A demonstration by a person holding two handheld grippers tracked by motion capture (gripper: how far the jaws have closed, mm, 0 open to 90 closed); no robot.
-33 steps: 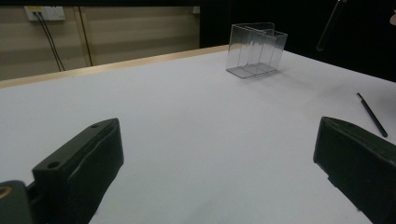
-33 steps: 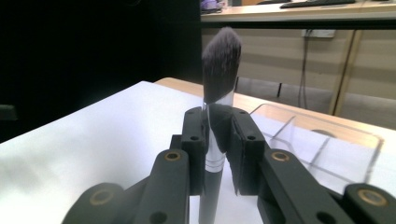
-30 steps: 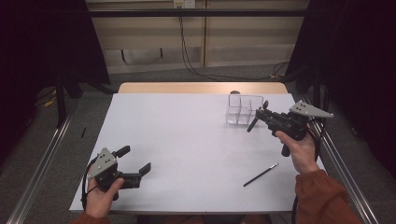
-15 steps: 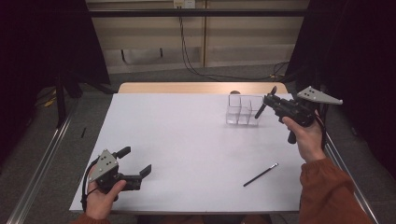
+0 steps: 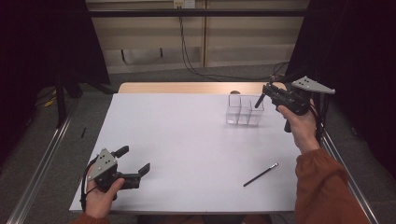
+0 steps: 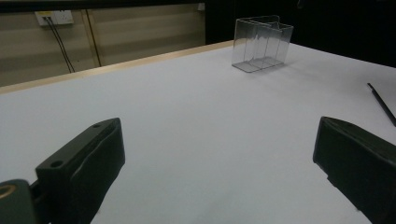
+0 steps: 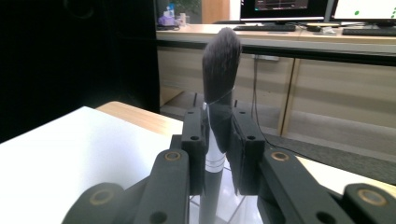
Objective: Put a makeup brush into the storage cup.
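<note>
The left gripper point(image 6: 219, 163) has its two broad black fingers point(image 6: 88, 163) spread wide apart, nothing between them; they hover low over the flat white bench point(image 6: 196, 121); beyond the right finger, far ahead, a clear plastic box with upright dividers point(image 6: 261, 44) stands on the bench; a thin black stick point(image 6: 383, 105) lies on the surface just above the right finger; past the left finger runs the bench's pale wooden edge point(image 6: 116, 65).

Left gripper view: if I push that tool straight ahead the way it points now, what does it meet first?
Nothing close: the left tool, open, faces bare white table. Farther along and a little right of centre stands the clear plastic organizer, probably the first thing met; the thin black brush lies off to the right, though depth is hard to judge.
</note>
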